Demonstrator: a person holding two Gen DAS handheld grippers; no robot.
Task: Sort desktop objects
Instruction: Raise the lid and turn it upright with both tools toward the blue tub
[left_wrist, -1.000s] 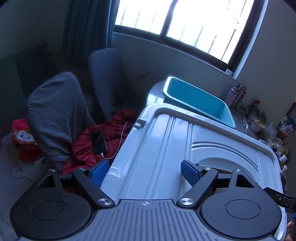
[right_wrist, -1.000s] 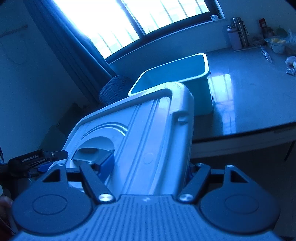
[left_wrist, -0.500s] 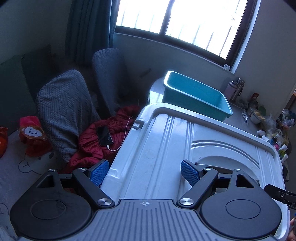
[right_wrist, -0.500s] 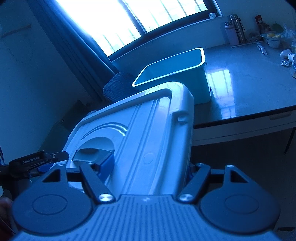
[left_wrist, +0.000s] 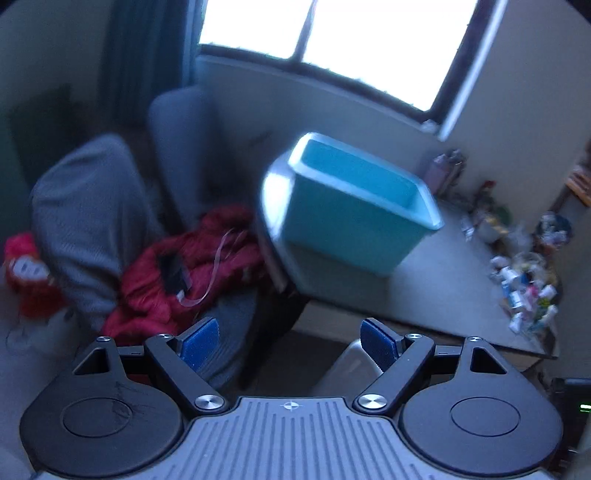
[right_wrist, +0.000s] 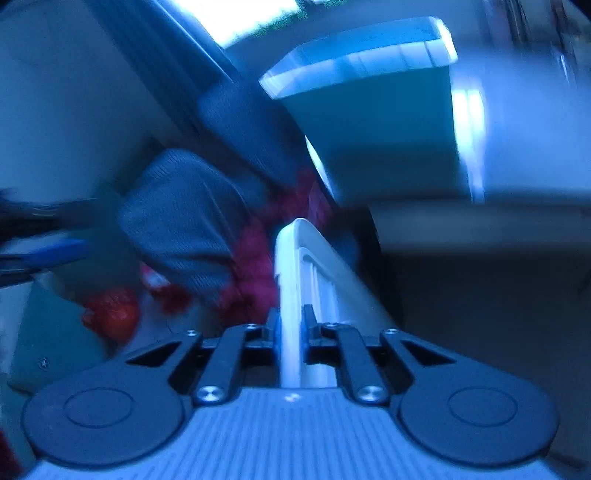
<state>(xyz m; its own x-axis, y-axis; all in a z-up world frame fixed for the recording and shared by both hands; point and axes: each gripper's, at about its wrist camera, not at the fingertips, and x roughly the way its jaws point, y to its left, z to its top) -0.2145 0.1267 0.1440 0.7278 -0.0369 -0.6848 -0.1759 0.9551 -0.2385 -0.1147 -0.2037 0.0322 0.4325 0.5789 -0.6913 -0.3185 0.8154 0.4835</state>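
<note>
Only the left wrist view shows the left gripper (left_wrist: 290, 338), its fingers spread wide on nothing, with the teal bin (left_wrist: 354, 214) on the bench (left_wrist: 436, 280) ahead and small clutter (left_wrist: 524, 291) far right. The right wrist view alone shows the right gripper (right_wrist: 290, 332) clamped on the white lid (right_wrist: 295, 291), held edge-on between its fingers, pale and ribbed, blurred.

Smooth plastic lid (right_wrist: 291, 295); knitted cloth chair cover (left_wrist: 85, 206).

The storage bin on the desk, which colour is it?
The storage bin is teal blue, inside and outside. It shows best in the left wrist view.
</note>
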